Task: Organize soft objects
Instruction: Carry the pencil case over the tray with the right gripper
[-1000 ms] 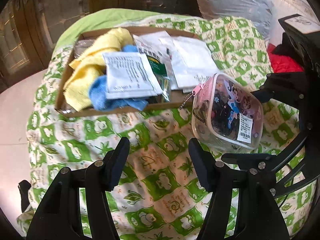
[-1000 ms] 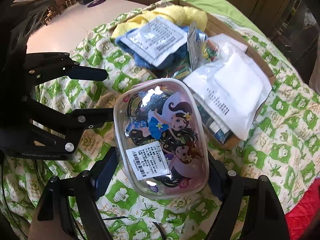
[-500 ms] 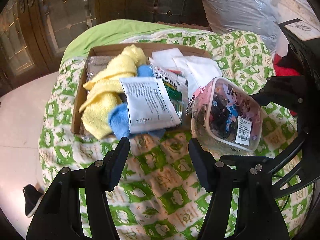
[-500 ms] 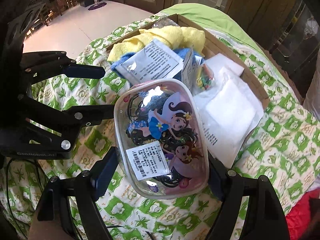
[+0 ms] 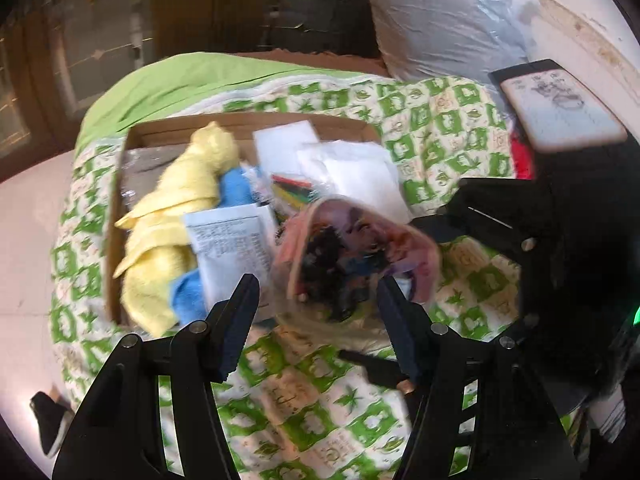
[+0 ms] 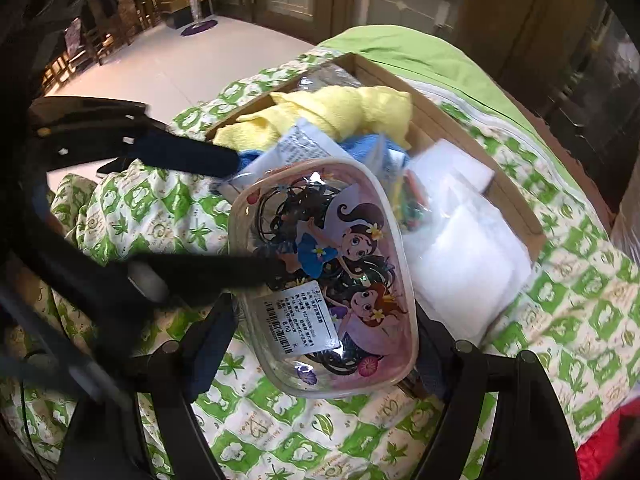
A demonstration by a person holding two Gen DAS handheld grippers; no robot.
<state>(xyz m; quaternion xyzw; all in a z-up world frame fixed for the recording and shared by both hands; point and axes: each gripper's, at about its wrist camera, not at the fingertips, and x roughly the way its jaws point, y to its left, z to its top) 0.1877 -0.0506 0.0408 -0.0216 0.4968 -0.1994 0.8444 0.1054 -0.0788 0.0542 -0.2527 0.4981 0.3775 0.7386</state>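
Currently, going left to right across the bed [image 5: 448,128], which is covered in a green-and-cream patterned quilt: a shallow cardboard box [image 5: 116,240] lies toward the far left part of the bed. It holds a rolled yellow towel [image 5: 176,208], a blue cloth [image 5: 188,296], a white printed packet [image 5: 232,248] and white plastic-wrapped packets [image 5: 360,172].

Just right of the box, held above the quilt, is a clear pouch [image 6: 324,276] with pink trim, a cartoon of two girls and a barcode label. Dark hair ties seem to be inside. It looks soft-sided yet holds its rounded shape.

The right gripper [image 6: 324,340] clamps the pouch across its width near its lower end, fingers spread wide, one against each side. The pouch's long axis runs away from these fingers, toward the box.

The left gripper [image 5: 316,316] is open and holds nothing. In the left wrist view the blurred pouch sits between and just beyond its fingertips, with no contact visible. In the right wrist view one left finger crosses in front of the pouch's left edge.

The right hand has the pouch; the box lies just ahead and to its left, which is likely where the pouch goes next.
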